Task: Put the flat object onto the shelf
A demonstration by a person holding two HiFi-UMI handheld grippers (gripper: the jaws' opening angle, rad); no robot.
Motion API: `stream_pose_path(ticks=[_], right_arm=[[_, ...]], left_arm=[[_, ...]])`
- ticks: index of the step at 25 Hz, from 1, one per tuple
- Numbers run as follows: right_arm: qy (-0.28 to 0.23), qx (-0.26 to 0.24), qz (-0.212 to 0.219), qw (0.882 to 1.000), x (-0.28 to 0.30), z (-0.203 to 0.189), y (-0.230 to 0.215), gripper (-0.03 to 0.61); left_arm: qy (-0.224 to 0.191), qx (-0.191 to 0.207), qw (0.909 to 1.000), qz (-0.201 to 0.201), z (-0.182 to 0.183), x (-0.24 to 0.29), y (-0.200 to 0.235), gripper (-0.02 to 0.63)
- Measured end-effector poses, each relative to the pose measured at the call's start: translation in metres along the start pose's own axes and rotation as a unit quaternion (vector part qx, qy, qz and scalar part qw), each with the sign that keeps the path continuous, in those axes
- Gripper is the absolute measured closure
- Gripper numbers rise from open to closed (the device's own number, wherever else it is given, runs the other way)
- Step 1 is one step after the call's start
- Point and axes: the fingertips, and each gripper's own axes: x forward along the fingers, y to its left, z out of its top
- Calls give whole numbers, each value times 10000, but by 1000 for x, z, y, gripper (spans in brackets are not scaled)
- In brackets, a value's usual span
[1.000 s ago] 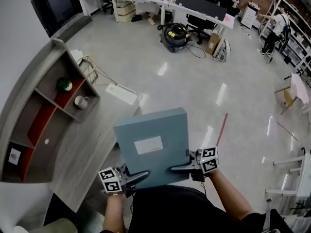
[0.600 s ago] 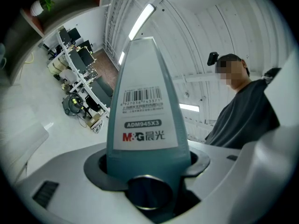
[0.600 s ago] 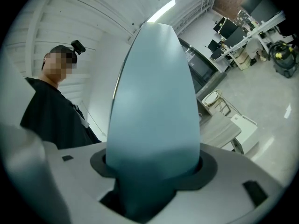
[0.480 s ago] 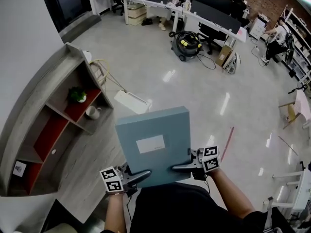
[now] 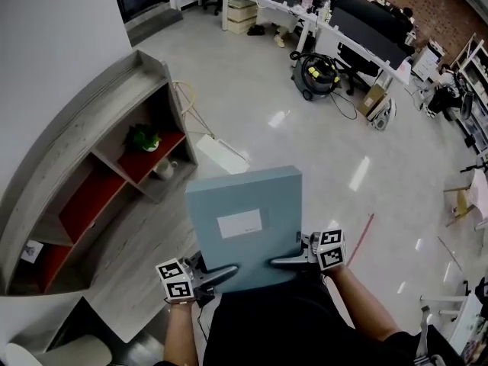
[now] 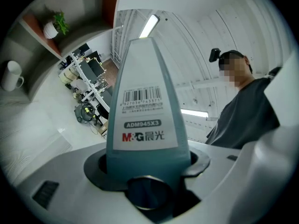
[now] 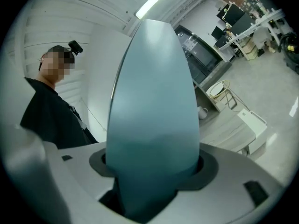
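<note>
Carrying a flat blue file box [image 5: 244, 227] level out in front, above the floor and touching no surface, white label [image 5: 239, 224] facing up. Gripped along its near edge at both ends: clenched on the near-left corner by the left tool [image 5: 221, 274], clenched on the near-right corner by the right tool [image 5: 284, 263], with the box's edge filling the gap between the jaws in both gripper views. Seen edge-on in the left gripper view, with a barcode sticker [image 6: 141, 101] and a printed brand tag on the spine. Not yet on the shelf [image 5: 114, 101], off to the left against the wall and well apart from the box. Red-backed compartments there, with a small green plant [image 5: 145, 137] and a white mug [image 5: 162, 168] at the far end. Farther off on the grey floor, a black-and-yellow vacuum [image 5: 319, 73] near a row of office tables.
</note>
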Motion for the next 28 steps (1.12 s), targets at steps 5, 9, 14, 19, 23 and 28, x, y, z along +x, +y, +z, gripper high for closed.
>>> stream_pose_path(ticks=[5, 9, 14, 19, 23, 28], right_arm=[[271, -42, 309, 9991, 20, 13, -7, 275], [501, -161, 624, 9967, 33, 35, -23, 275], [861, -411, 1188, 9883, 56, 75, -59, 275], [1231, -581, 1694, 9761, 62, 124, -81, 275], [1455, -705, 1990, 9666, 69, 154, -93, 275], [1633, -875, 2303, 9553, 77, 182, -108, 275]], left_arm=[[-287, -2, 9991, 308, 12, -16, 5, 327], [-514, 124, 9966, 632, 31, -20, 19, 327], [-909, 329, 9877, 1226, 63, -23, 51, 327], [-1335, 448, 9750, 1717, 103, -12, 66, 327], [-1567, 525, 9652, 2026, 128, -7, 77, 325], [-1771, 626, 9512, 2448, 150, -3, 89, 324]])
